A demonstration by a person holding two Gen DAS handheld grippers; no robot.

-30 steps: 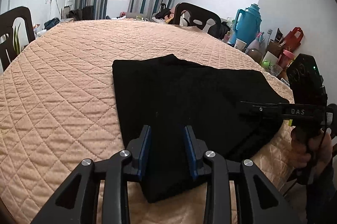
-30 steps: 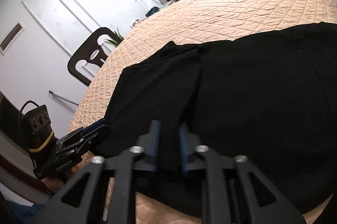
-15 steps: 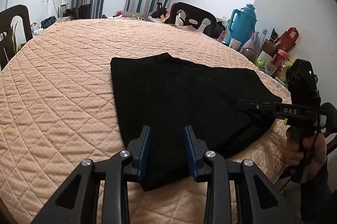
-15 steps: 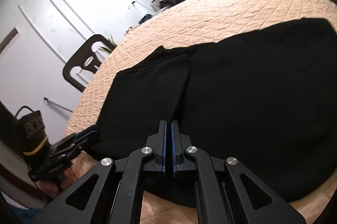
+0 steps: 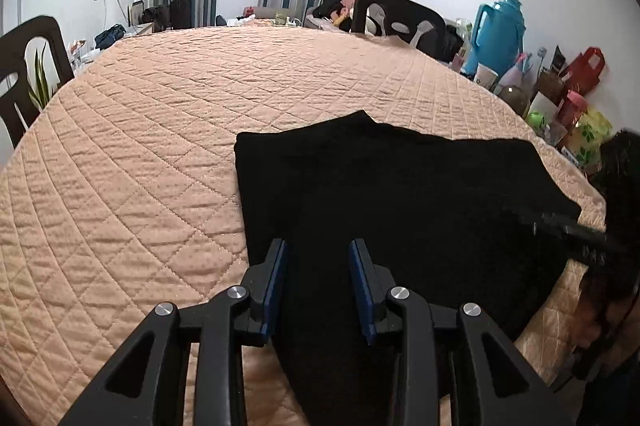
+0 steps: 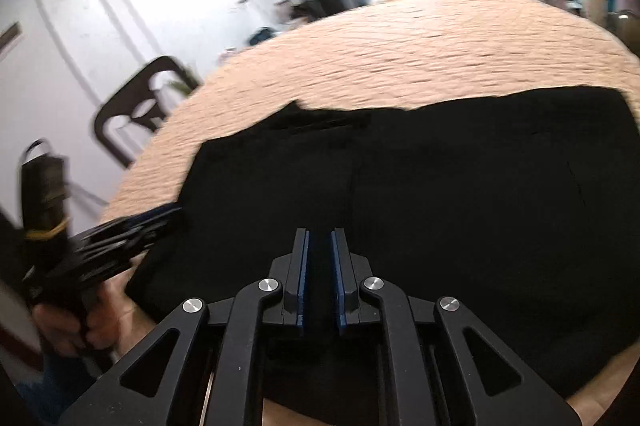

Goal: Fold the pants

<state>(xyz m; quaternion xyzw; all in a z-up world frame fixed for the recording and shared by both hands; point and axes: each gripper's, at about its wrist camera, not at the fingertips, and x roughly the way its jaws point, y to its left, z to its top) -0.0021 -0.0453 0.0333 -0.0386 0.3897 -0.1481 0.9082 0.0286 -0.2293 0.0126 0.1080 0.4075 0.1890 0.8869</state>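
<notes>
Black pants [image 5: 392, 193] lie folded flat on the peach quilted table cover [image 5: 140, 145], near the table's front edge. My left gripper [image 5: 318, 250] hovers over their near left part, jaws open, no cloth pinched. In the same view my right gripper [image 5: 560, 226] shows blurred at the right edge, over the pants' right corner. In the right wrist view the pants [image 6: 460, 185] fill the middle. My right gripper [image 6: 320, 238] is above their near edge; its jaws are opening, a narrow gap with nothing gripped. A hand [image 6: 72, 326] holds the left gripper [image 6: 128, 230] at the far left.
Dark chairs stand at the far side [image 5: 400, 13] and at the left [image 5: 24, 65]. A blue thermos [image 5: 496, 29], cups and red bags [image 5: 580, 69] crowd the right side. The cover's front edge [image 6: 600, 398] is close under the grippers. The right wrist view is motion-blurred.
The right jaws went from apart to fully shut, then parted slightly again, and that view swung sideways. The left gripper shifted over the pants with its jaws unchanged.
</notes>
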